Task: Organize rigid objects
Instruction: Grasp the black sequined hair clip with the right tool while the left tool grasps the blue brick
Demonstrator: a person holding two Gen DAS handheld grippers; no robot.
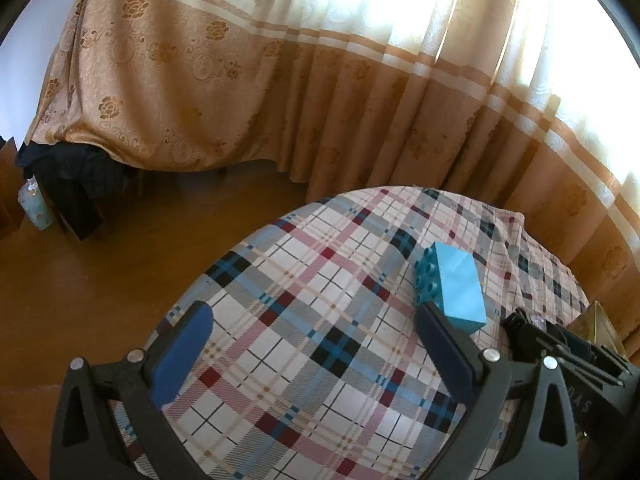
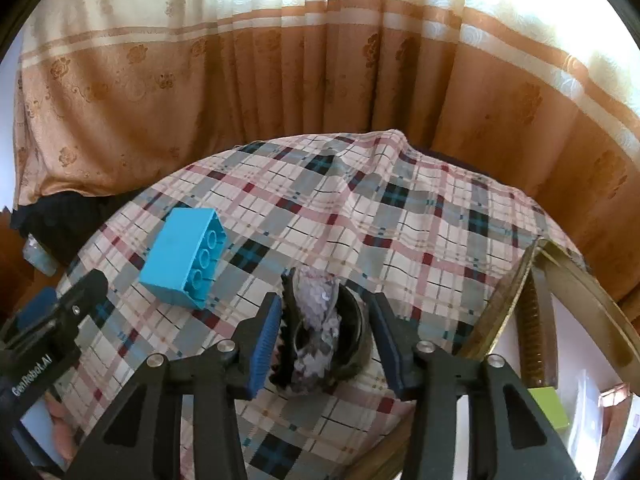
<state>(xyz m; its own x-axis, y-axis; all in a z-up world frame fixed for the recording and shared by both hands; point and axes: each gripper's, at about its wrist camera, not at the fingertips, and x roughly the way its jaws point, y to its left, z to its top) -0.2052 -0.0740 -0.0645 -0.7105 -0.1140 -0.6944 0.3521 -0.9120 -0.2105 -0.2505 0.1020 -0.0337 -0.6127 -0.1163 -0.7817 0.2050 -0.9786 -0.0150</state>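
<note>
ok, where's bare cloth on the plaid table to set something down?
Free: the plaid cloth between the left gripper fingers, left of the blue plastic brick; also the far half toward the curtain. Crowded: the right gripper straddling the sequinned hair claw, gold box beside.

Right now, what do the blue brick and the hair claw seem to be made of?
Blue brick: probably hard plastic, smooth and matte, with moulded round studs. Hair claw: likely dark plastic, with toothed edges and a pale flaky covering; exact material unclear.
</note>
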